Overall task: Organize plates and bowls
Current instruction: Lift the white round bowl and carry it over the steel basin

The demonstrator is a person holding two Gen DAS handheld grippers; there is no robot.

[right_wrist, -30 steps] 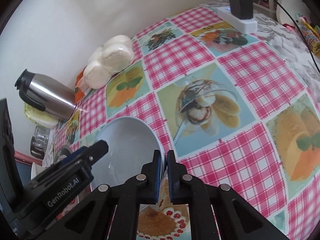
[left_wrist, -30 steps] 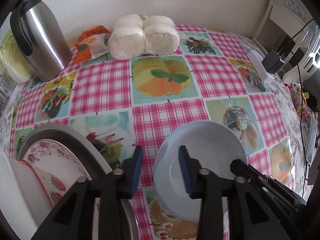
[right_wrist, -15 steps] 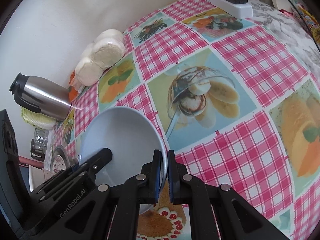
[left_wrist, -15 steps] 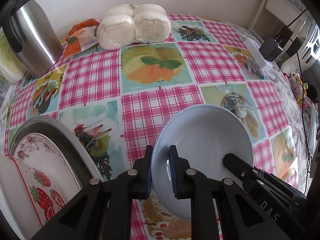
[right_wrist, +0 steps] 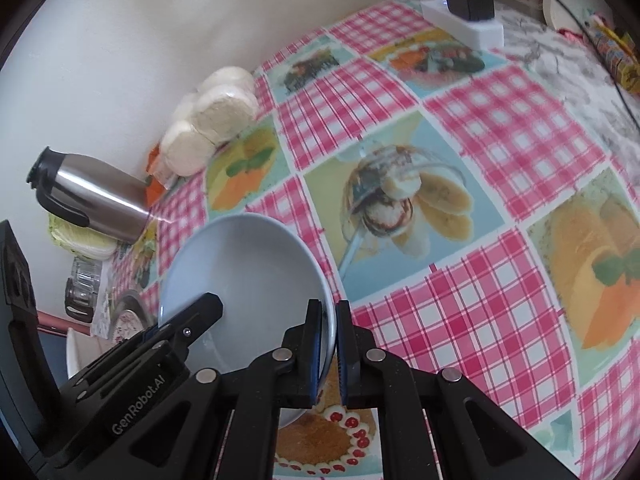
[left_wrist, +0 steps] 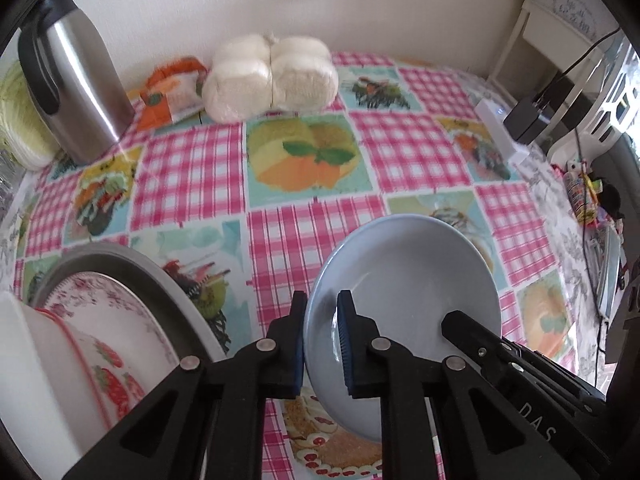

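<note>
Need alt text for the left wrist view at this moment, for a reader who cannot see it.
The left gripper pinches the near rim of a pale blue bowl, tilted above a pink checked tablecloth; the right gripper clamps its other side. A steel jug and wrapped buns stand behind.

Place: a home dining corner, table pushed against a plain wall.
Table cover: pink-check oilcloth [left_wrist: 304, 240] printed with food pictures.
Food and drink: steel thermos jug [left_wrist: 76, 92], bagged white buns [left_wrist: 272, 76], orange snack packet [left_wrist: 172, 92].
Crockery: strawberry-pattern dishes [left_wrist: 104, 360] in a metal tray [left_wrist: 132, 260].
Power: strip with charger [right_wrist: 464, 20].
</note>
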